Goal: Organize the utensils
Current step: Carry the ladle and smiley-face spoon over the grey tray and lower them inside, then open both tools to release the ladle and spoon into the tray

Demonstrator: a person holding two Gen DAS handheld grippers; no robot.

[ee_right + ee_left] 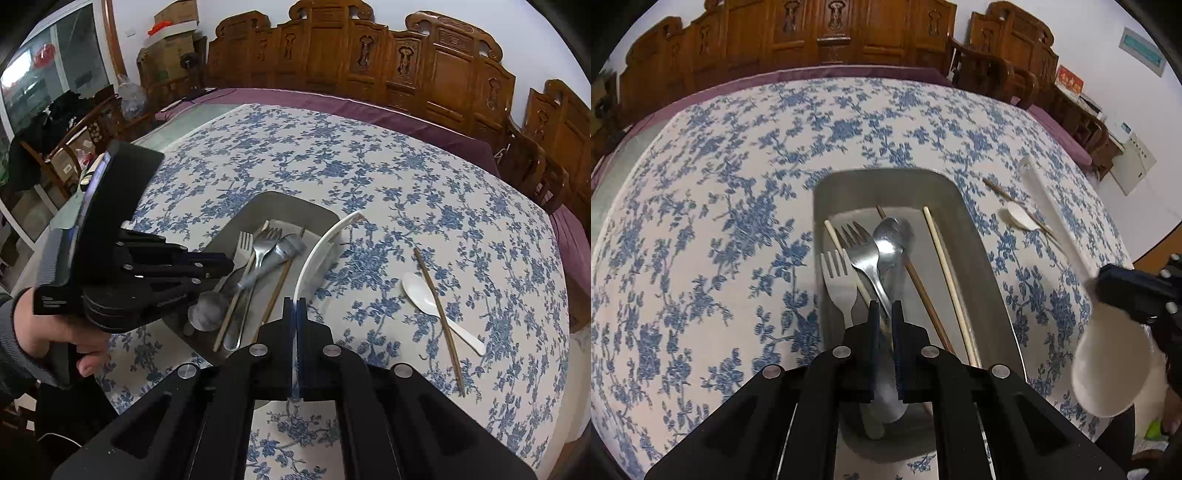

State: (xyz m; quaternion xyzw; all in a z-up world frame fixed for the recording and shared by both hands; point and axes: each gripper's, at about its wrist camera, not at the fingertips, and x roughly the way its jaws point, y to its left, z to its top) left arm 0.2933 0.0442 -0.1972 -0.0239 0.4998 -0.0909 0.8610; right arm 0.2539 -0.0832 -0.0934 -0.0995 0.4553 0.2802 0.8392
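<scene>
Tray [979, 236] holds forks [862, 251], spoon [888, 236] and chopsticks [945, 269].

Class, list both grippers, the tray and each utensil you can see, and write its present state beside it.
Left gripper, fingers shut on metal spoon.
Right gripper, fingers shut on white ladle.
Tray, holding utensils.
Metal fork, lying in tray.
White fork, lying in tray.
Small white spoon, outside tray on tablecloth.
Brown chopstick, lying across that spoon.
</scene>
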